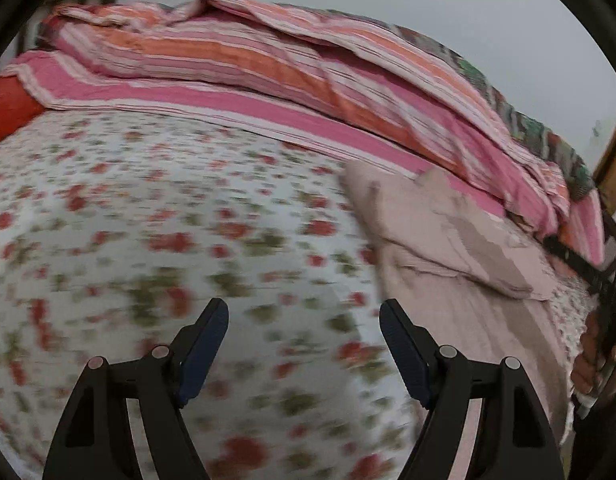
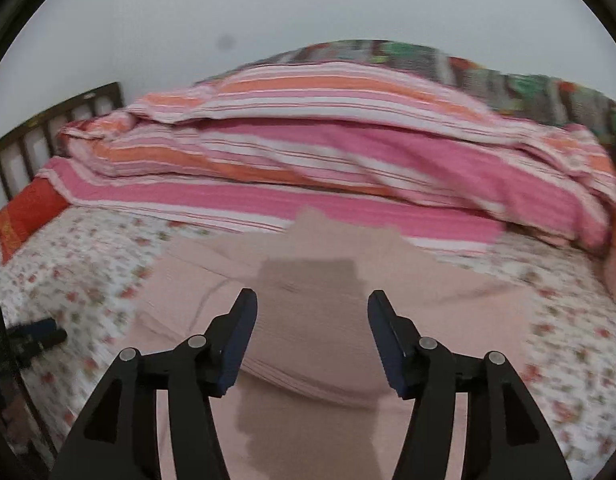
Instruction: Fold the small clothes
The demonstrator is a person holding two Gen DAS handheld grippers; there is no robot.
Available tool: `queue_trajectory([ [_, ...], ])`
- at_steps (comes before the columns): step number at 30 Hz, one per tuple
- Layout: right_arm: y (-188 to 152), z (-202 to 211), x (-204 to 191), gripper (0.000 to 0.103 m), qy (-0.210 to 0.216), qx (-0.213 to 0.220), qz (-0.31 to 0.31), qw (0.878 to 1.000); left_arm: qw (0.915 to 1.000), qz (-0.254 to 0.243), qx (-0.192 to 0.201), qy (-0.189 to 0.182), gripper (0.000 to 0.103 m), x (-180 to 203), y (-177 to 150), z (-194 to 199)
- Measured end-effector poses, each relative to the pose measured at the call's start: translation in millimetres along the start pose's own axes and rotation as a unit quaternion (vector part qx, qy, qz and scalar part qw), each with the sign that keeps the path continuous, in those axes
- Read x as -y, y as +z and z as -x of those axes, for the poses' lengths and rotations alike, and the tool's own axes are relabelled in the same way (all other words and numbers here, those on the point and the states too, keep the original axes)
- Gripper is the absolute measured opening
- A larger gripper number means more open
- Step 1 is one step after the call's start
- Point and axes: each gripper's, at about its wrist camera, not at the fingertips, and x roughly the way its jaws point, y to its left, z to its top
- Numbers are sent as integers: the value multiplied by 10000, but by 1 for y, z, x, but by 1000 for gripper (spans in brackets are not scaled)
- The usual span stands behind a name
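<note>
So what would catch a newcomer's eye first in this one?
The heaped pink and orange striped quilt along the far side of the bed, against the wall. Nearer lies a pale pink garment on the floral sheet, right under the open right gripper; the left gripper, also open, hangs over bare sheet beside it.

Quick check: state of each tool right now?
Left tool: open, empty, over the floral sheet.
Right tool: open, nothing gripped, above the pink garment.
</note>
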Motion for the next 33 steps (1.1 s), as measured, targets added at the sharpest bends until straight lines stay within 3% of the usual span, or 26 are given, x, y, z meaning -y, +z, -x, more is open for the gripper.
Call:
queue_trajectory([
  [5,-38,15,59,57,-625,-216,55,9978,9997,-130,-18,-193,75,34,8,-22],
  [11,-68,2,104,57,-618,-606,-165,9961,9996,-240,90,-129,75,59,20,-43],
  [15,-76,-18,118,57,-706,-829,-221,9938,10000,-12,44,-46,74,57,25,-54],
  [17,-71,-26,131,57,-627,-868,-533,9928,9999,122,-24,12,70,55,29,-60],
  [20,-66,-31,147,54,-422,-797,-990,9910,9998,157,-132,59,67,59,33,-69],
  [24,-75,-23,170,51,-536,-625,-1537,9847,9998,-53,-102,135,65,69,32,-72],
  [29,-74,-15,158,51,-418,-672,-1148,9902,9997,-195,-91,148,65,77,33,-75],
  [31,-72,2,153,52,-282,-419,-987,9938,9995,-254,-86,168,61,80,34,-76],
  [33,-69,16,151,58,-172,-137,-949,9952,9994,-285,-62,192,60,81,36,-77],
])
